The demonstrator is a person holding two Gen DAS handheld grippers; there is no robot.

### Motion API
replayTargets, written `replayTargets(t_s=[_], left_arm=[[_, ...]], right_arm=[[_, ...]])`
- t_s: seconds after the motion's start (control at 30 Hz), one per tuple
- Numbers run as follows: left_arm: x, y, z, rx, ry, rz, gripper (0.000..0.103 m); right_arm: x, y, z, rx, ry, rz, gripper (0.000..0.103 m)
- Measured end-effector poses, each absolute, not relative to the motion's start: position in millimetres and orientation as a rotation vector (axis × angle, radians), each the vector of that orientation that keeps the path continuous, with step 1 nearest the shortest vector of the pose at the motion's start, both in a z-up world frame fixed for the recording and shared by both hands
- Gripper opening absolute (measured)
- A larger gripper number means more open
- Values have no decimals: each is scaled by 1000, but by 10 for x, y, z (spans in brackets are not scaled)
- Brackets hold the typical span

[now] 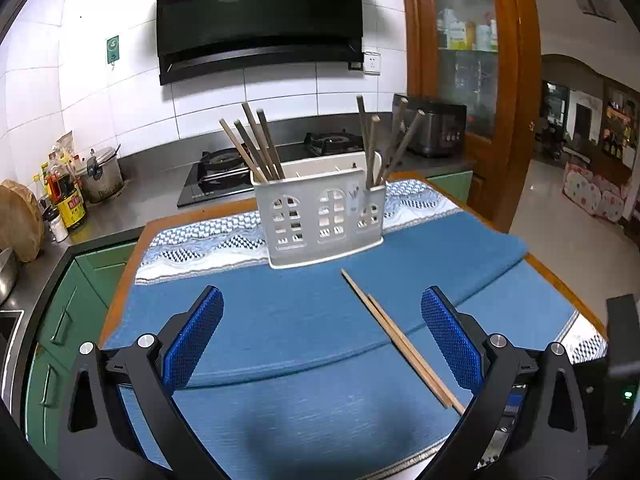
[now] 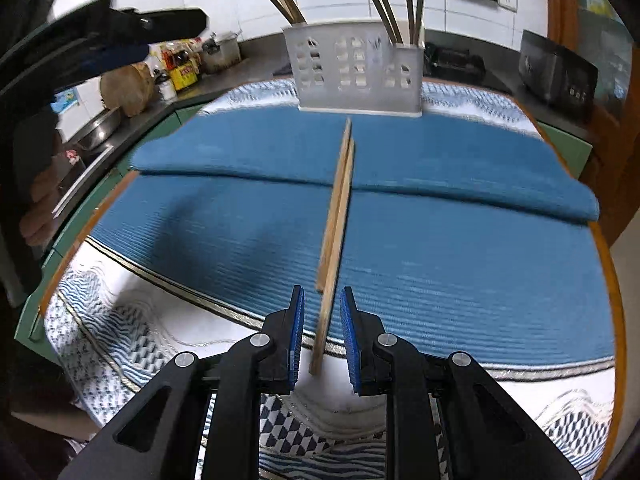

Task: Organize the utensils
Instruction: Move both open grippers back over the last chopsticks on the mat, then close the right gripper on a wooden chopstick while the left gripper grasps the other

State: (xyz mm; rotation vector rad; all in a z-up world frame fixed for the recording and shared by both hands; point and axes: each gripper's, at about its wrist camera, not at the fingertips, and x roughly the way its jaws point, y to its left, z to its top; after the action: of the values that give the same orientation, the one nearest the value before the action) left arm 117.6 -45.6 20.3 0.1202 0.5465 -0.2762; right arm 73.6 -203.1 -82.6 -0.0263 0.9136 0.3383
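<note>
A pair of light wooden chopsticks (image 1: 400, 338) lies side by side on the blue cloth (image 1: 288, 320), pointing at a white plastic utensil holder (image 1: 324, 216) that holds several darker chopsticks (image 1: 256, 146) in its left and right compartments. My left gripper (image 1: 322, 308) is wide open and empty, hovering left of the pair. In the right wrist view the holder (image 2: 360, 76) stands at the far end. My right gripper (image 2: 322, 312) is partly open, its blue pads (image 2: 298, 328) on either side of the near end of the chopsticks (image 2: 336, 216), with small gaps showing.
The cloth covers a wooden table (image 1: 132, 256) beside a steel counter with a gas stove (image 1: 224, 176), bottles (image 1: 68, 200) and a pot (image 1: 102, 176). A dark appliance (image 1: 436, 128) sits behind the holder. The left gripper (image 2: 120, 36) shows blurred at the upper left of the right wrist view.
</note>
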Motion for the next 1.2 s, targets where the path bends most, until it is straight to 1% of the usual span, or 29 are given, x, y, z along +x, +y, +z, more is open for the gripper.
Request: replayTargets(t_s=[0.27, 0.33, 0.4, 0.43, 0.53, 0.7, 0.93, 1.2], left_arm=[[1112, -621, -34, 181, 617, -353, 98], [1064, -664, -81, 198, 597, -369, 98], [1058, -702, -147, 214, 613, -371, 98], [1072, -704, -184, 207, 627, -376, 98], [1114, -704, -294, 187, 676, -372, 98], [1144, -769, -440, 180, 734, -369, 98], [1209, -986, -640, 150, 812, -350, 98], [1318, -1277, -832, 141, 867, -294, 98]], right_arm=[[796, -2009, -1002, -29, 961, 318, 17], [806, -2004, -1053, -23, 971, 315, 13], [817, -2030, -1093, -12, 976, 316, 12], [816, -2046, -1098, -10, 973, 315, 9], [820, -2097, -1096, -4, 966, 308, 7], [809, -2262, -1027, 34, 938, 299, 7], [729, -2446, -791, 30, 863, 298, 7], [646, -2677, -627, 56, 798, 319, 7]])
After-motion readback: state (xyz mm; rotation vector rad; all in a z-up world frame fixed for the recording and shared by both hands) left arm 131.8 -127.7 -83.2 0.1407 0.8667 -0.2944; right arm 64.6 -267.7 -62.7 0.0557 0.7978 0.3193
